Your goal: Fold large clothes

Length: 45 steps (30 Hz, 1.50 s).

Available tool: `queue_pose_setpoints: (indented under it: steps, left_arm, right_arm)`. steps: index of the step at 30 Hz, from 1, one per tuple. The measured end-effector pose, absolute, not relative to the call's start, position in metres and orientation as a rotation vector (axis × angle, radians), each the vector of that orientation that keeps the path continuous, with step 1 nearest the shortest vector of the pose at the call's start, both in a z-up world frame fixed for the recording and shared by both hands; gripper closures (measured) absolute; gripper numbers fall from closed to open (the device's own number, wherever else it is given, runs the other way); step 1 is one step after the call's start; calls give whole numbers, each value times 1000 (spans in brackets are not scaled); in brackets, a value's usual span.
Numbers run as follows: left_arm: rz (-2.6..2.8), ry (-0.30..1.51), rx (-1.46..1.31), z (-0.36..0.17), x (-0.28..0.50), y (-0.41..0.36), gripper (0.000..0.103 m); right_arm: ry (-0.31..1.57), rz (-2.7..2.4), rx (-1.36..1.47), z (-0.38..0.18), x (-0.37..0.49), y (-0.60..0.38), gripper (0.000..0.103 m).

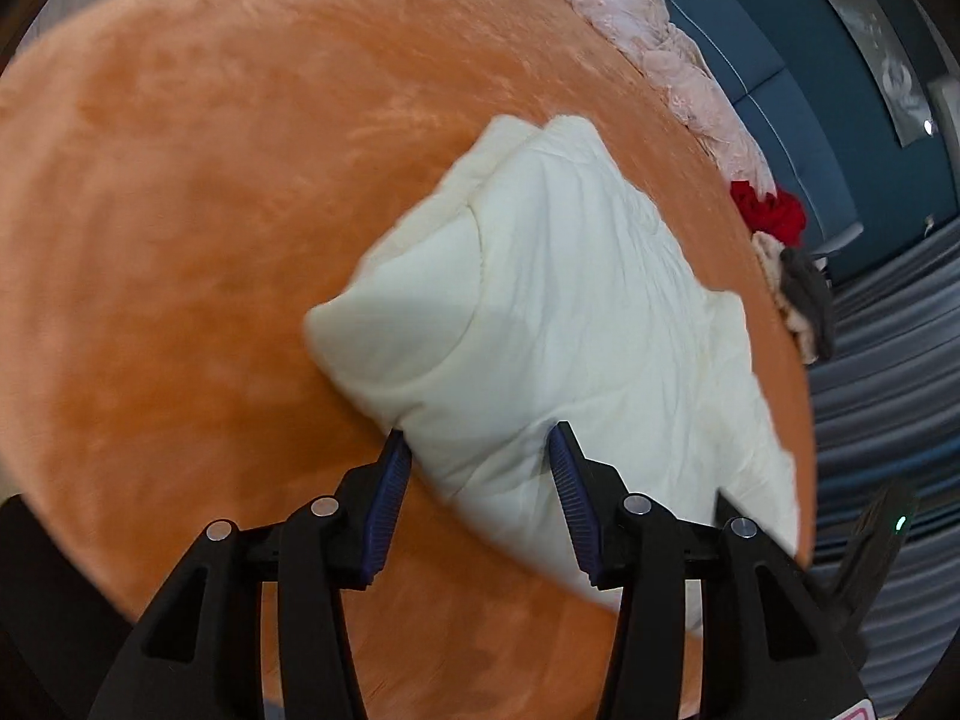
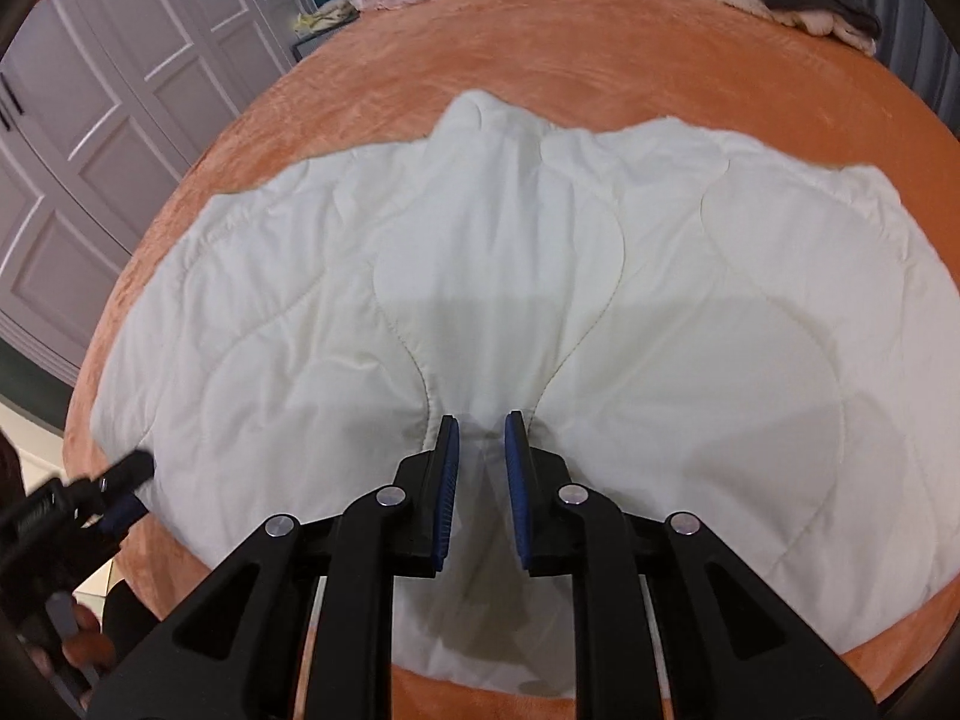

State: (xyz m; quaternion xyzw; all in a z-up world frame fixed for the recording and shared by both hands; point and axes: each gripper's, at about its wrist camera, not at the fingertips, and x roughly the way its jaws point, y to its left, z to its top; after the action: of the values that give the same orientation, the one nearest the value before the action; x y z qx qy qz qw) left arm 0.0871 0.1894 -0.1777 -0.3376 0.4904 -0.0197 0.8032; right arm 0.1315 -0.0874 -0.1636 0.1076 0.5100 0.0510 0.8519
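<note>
My right gripper [image 2: 481,438] has its blue pads drawn in close on a raised pinch of the white quilted garment [image 2: 480,276]; the seams converge into the gap between the jaws, so I read it as gripping the near edge. From there the cloth fans away toward the top of the right wrist view, its long axis running left to right across the frame over the orange blanket [image 2: 600,72].

My left gripper [image 1: 480,456] stands parted, with nothing pinched: the padded corner of the garment [image 1: 540,312] lies just beyond and between the fingertips, not pressed by either pad. In the right wrist view that left gripper [image 2: 123,492] sits at the lower left, just beside the cloth's left end.

I judge the next fold turns on that left end: the left hand is nearer it, while the right anchors the middle.
</note>
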Motion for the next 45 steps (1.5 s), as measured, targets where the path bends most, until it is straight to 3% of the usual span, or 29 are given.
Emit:
queue_pose_setpoints:
  steps: [6, 9, 10, 12, 14, 17, 25, 28, 31, 37, 40, 42, 43, 45]
  left_arm:
    - [-32, 1048, -816, -198, 113, 185, 16]
    - [4, 1039, -798, -195, 117, 178, 17]
    - [7, 1034, -785, -191, 117, 176, 24]
    - [-9, 1020, -752, -180, 115, 173, 64]
    - [-59, 991, -735, -162, 109, 176, 85]
    - [-173, 931, -730, -125, 91, 189, 91]
    - [-304, 749, -430, 4, 29, 168, 92]
    - [-375, 734, -344, 26, 26, 129, 92]
    - [-456, 752, -282, 25, 33, 78, 92]
    - [-573, 945, -182, -49, 48, -38, 88]
    - [-534, 1030, -118, -93, 47, -77, 81]
    - [-485, 998, -83, -91, 36, -83, 77]
    - [-477, 977, -79, -83, 29, -82, 73]
    - [-513, 956, -100, -64, 17, -75, 53]
  right_arm:
    - [1084, 105, 216, -170, 134, -86, 88]
    - [1081, 104, 223, -171, 134, -86, 88]
    - [1081, 103, 224, -171, 133, -85, 88]
    - [1086, 104, 228, -165, 132, -86, 88]
    - [1072, 103, 238, -154, 127, -89, 87]
    - [1040, 61, 205, -141, 115, -97, 86]
    - [1156, 348, 257, -155, 92, -28, 87]
    - [1145, 436, 251, -149, 88, -12, 90]
    - [1095, 393, 325, -128, 79, -54, 89]
    - [1014, 116, 302, -82, 38, -185, 86]
    - [994, 2, 290, -59, 13, -233, 83]
    - [980, -33, 286, -46, 4, -245, 65]
    - [962, -31, 287, -35, -1, -248, 63]
    - [932, -1, 286, -16, 1, -240, 59]
